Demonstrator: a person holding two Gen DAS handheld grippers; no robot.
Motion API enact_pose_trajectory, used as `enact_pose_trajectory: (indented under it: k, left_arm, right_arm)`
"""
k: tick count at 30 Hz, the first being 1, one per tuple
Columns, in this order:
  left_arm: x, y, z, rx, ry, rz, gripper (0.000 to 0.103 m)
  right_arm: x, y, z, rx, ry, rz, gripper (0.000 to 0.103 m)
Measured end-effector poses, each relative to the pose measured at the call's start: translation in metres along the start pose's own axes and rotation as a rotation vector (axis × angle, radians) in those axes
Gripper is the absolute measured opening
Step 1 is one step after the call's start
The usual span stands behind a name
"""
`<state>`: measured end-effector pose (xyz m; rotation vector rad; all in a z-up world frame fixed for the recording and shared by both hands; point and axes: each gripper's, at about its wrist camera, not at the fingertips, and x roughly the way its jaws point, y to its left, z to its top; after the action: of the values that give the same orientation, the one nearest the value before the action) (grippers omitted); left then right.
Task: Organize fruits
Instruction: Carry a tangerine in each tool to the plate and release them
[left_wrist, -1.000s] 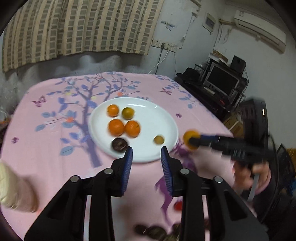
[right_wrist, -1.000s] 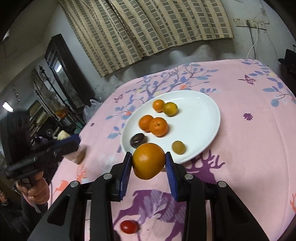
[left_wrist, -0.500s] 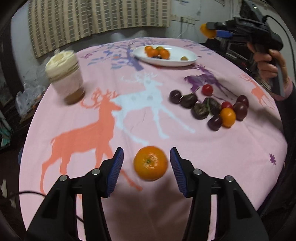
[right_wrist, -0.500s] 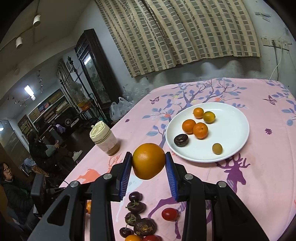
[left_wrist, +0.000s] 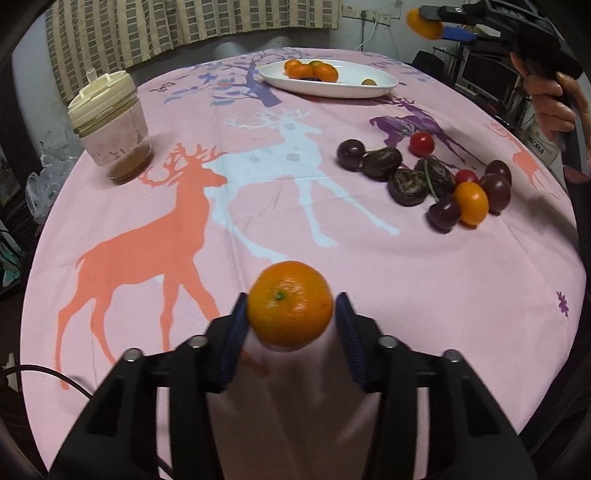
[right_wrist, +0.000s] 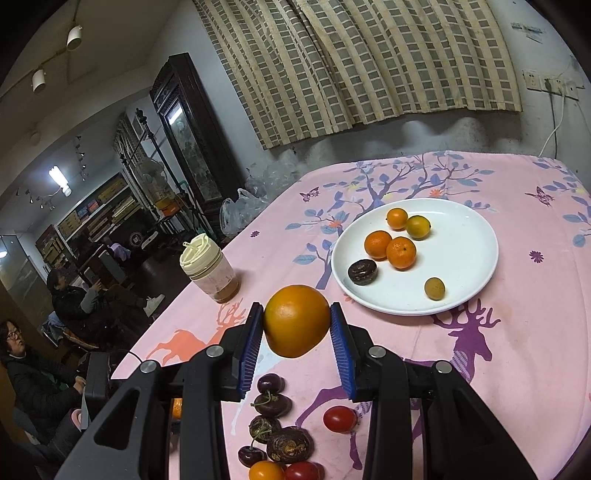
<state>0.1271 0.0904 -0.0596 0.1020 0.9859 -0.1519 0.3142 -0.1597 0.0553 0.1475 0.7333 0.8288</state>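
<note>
Orange mandarin (left_wrist: 290, 304) sits between my left gripper's (left_wrist: 290, 325) just-closing jaws; I should squeeze gently. My right gripper (right_wrist: 296, 332) grips an orange (right_wrist: 296, 320).

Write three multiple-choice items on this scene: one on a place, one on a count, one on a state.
1. Where does the lidded jar stand?
A. On the white plate
B. On the pink tablecloth, apart from the plate
C. Inside the pile of cherries

2. How many fruits lie on the white plate?
A. Four
B. Six
C. Nine

3. What is the state of the right gripper?
A. Open and empty
B. Shut on an orange
C. Shut on a cherry

Answers:
1. B, the jar sits on bare cloth to the left of the plate.
2. B, there are four orange or yellowish citrus fruits, one dark fruit and one small olive-coloured fruit.
3. B, both blue pads press the orange's sides.
</note>
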Motion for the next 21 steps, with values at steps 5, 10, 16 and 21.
enact_pose_trajectory:
  k: [5, 10, 16, 21]
  left_arm:
    - [-0.005, 0.009, 0.034, -0.042, -0.046, -0.045, 0.042]
    - [0.010, -0.003, 0.120, -0.063, -0.150, -0.105, 0.043]
    - [0.069, -0.036, 0.235, -0.054, -0.182, -0.168, 0.043]
    - [0.126, -0.061, 0.292, -0.027, -0.141, -0.144, 0.043]
  right_arm:
    - [0.002, -0.011, 0.001, 0.018, -0.013, -0.028, 0.037]
    - [0.013, -0.038, 0.000, 0.059, -0.037, -0.101, 0.037]
    - [0.046, -0.085, 0.011, 0.131, -0.006, -0.217, 0.037]
    - [0.078, -0.121, 0.015, 0.157, 0.041, -0.286, 0.037]
